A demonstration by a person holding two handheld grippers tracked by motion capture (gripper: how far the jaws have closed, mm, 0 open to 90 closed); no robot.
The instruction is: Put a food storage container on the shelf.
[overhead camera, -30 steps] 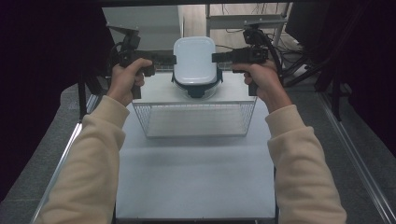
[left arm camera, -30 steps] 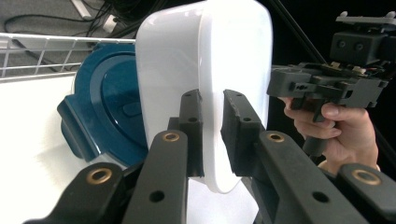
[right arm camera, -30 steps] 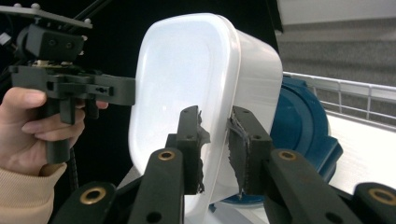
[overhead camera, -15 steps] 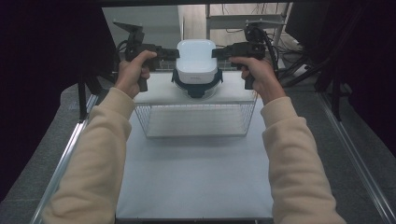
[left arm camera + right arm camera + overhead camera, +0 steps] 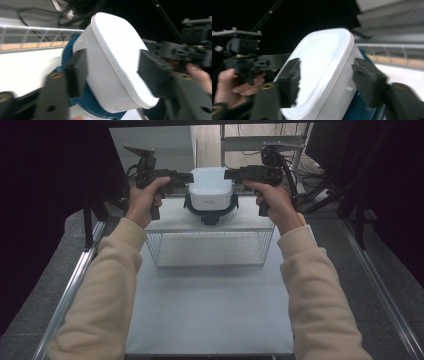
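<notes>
A white lidded container (image 5: 211, 187) sits on a dark blue base (image 5: 210, 216), on top of a wire rack (image 5: 165, 222) at the far end of the table. My left gripper (image 5: 186, 178) comes at it from the left and my right gripper (image 5: 230, 172) from the right. In the left gripper view the jaws of my left gripper (image 5: 112, 70) straddle the white container (image 5: 112, 67), pads pressed on its sides, with the blue base (image 5: 87, 100) beneath. In the right gripper view my right gripper (image 5: 327, 77) clamps the white container (image 5: 324, 65) the same way.
The wire rack stands on a white table (image 5: 210, 315) with metal rails (image 5: 75, 285) along both sides. Behind the rack are a metal frame and cables (image 5: 295, 165). Both sleeved forearms reach forward over the table's sides.
Both hands have moved forward and inward, so the grippers have closed in on the white container from each side. The container now looks slightly more tilted toward the camera.
</notes>
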